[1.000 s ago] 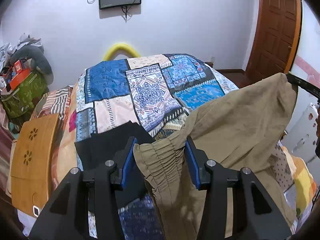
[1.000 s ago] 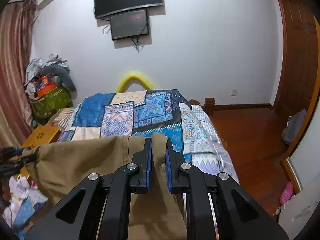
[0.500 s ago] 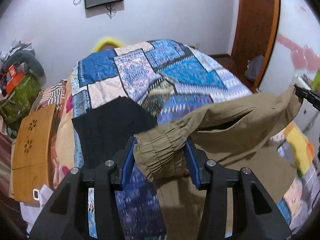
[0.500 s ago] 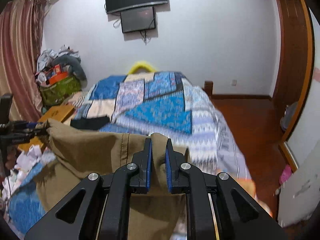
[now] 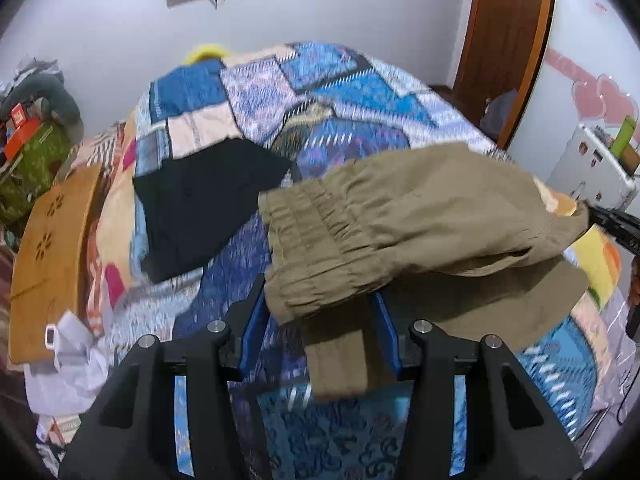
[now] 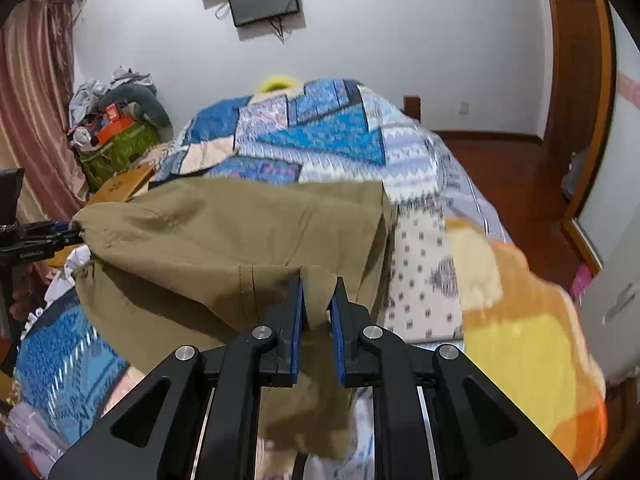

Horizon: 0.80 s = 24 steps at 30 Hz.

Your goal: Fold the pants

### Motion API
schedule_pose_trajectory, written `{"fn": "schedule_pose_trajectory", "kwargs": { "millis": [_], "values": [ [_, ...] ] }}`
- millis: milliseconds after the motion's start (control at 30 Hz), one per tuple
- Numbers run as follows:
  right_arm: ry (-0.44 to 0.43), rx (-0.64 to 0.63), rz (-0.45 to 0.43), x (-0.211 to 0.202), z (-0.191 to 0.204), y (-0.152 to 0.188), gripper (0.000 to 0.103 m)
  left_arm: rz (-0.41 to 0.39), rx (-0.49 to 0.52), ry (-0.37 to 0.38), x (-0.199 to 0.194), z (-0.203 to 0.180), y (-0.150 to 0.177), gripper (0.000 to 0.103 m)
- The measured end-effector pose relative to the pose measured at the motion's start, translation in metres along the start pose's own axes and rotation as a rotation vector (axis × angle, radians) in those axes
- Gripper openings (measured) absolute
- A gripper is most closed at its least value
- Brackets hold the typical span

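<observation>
The left tool pinches the stretchy waistband of the pants. The right tool pinches the other end. The pants hang just above the bed. They look soft and floppy, so hold the corners.

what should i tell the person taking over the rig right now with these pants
Left gripper: shut on the khaki pants at the gathered elastic waistband.
Right gripper: shut on the khaki pants at the other end of the waist.
The pants hang stretched between the two grippers, over the patchwork quilt on the bed, lower part draping onto it. A black garment lies flat on the quilt to the left.
Done: pants picked up and spread.
Left: lay them flat on the quilt, then make the folds. No fold is finished yet.
</observation>
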State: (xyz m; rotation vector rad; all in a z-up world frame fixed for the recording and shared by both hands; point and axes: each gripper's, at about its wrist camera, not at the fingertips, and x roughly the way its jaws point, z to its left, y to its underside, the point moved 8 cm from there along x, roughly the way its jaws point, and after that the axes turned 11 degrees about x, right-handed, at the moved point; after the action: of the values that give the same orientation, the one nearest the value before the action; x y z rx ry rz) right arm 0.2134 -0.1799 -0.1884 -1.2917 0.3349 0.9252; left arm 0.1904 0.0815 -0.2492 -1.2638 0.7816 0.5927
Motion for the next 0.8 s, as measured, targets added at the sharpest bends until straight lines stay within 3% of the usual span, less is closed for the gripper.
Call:
{"fn": "schedule_pose_trajectory", "kwargs": {
  "millis": [133,333,433,533,667,800],
  "values": [
    [0.009,0.005,0.024,-0.002,-0.001,0.017,0.014,0.046,-0.007,-0.045,0.003,0.0,0.021,0.048],
    [0.03,0.033,0.04,-0.019,-0.006,0.035,0.016,0.018,-0.046,-0.06,-0.017,0.008,0.026,0.05],
    [0.042,0.025,0.037,-0.029,-0.004,0.036,0.018,0.0,-0.036,-0.079,-0.029,0.008,0.02,0.057],
    [0.031,0.009,0.015,-0.04,0.003,0.033,0.03,-0.028,-0.03,-0.092,-0.043,0.007,0.008,0.077],
    [-0.003,-0.026,-0.04,-0.054,0.021,0.02,0.05,-0.058,-0.013,-0.09,-0.055,0.001,-0.01,0.096],
    [-0.057,-0.082,-0.048,-0.055,0.049,0.01,0.067,-0.066,0.038,-0.099,-0.055,-0.011,-0.026,0.102]
  ]
}}
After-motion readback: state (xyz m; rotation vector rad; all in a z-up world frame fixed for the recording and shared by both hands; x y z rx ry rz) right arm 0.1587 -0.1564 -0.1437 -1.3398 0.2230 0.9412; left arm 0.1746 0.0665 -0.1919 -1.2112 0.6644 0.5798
